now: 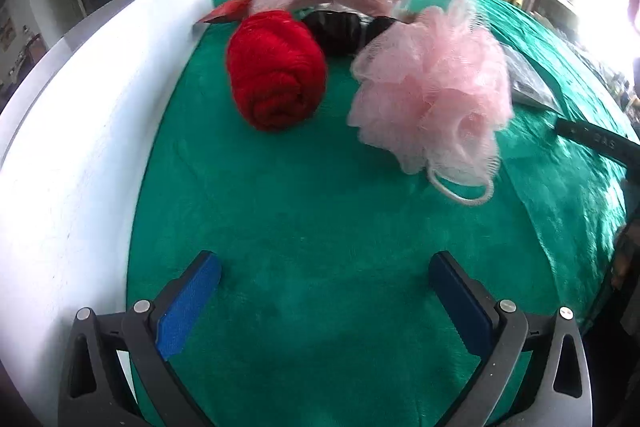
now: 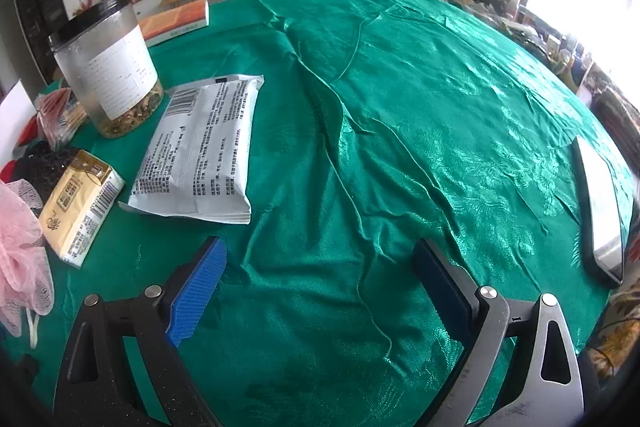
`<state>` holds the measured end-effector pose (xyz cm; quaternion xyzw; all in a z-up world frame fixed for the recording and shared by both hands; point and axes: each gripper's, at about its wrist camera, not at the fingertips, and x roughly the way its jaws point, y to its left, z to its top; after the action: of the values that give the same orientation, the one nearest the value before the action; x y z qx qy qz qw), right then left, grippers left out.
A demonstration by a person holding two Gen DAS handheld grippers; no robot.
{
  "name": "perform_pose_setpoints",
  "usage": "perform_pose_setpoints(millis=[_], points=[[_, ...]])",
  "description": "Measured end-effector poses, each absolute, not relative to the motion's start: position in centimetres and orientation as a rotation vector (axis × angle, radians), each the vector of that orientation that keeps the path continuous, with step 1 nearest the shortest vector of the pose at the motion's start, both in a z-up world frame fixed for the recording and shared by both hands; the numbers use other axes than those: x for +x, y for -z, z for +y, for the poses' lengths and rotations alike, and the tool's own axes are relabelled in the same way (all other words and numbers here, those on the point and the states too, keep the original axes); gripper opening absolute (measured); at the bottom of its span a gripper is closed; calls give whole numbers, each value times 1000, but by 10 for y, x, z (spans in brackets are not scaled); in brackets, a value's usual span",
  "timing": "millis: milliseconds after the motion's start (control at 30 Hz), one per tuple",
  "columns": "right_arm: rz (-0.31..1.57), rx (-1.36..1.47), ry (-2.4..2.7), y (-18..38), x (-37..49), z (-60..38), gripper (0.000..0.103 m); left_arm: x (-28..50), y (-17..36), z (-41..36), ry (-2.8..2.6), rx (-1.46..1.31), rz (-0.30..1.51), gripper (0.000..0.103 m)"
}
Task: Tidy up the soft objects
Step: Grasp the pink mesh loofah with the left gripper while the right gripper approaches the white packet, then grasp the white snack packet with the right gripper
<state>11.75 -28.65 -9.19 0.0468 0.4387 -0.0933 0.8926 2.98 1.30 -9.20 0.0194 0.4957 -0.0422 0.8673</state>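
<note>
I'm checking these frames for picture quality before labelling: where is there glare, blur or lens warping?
Left wrist view: the pink bath sponge and red towel roll are slightly motion-blurred, the window at the right edge is blown out, and the white board curves from fisheye warping. Right wrist view: sharper, with window glare at upper right, shiny highlights on the green tablecloth, and a bulging table edge.

the left gripper [image 1: 324, 267] has two black angular arms, each with a triangular cut-out and round silver screw heads near the joints. its fingers [image 1: 188, 303] carry ribbed pads, bright blue on the left one, darker navy on the right. the right gripper [image 2: 320, 263] has the same build: black left arm, greyer right arm, silver screws, blue ridged pads [image 2: 198, 293] with sawtooth edges.
</note>
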Motion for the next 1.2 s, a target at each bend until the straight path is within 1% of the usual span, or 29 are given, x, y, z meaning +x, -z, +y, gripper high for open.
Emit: perform_pose_setpoints(millis=[133,200,300,367,400,433,500,533,567,600,767,800,867,933,967,1067,1200], points=[[910,96,195,92,117,-286,96,33,55,-20,199,144,899,103],[910,96,195,92,117,-286,96,47,40,-34,215,168,864,103],[910,95,195,92,117,-286,96,80,36,-44,213,157,859,103],[910,95,195,92,117,-286,96,103,47,-46,183,157,906,103],[910,95,195,92,117,-286,96,110,53,-45,189,144,935,101],[910,95,195,92,117,-286,96,112,55,-43,209,121,954,96],[910,95,196,92,117,-286,96,105,59,-35,275,60,966,48],[910,94,196,92,117,-286,96,99,61,-31,283,47,970,46],[910,94,197,92,117,-287,96,92,60,-27,289,35,965,40],[910,94,197,92,117,-287,96,83,59,-23,302,21,963,37],[915,110,189,92,117,-287,96,47,51,-1,354,-26,965,37],[916,155,180,89,116,-290,96,41,48,4,359,-30,960,37],[857,298,120,75,110,-300,96,32,49,11,368,-47,952,36],[821,348,100,60,118,-300,96,28,51,13,367,-59,944,36],[832,348,78,54,129,-296,96,28,52,14,367,-62,939,36],[939,340,-14,51,177,-277,95,26,51,18,367,-82,927,36],[1117,245,-34,74,228,-246,94,24,47,25,366,-104,910,36]])
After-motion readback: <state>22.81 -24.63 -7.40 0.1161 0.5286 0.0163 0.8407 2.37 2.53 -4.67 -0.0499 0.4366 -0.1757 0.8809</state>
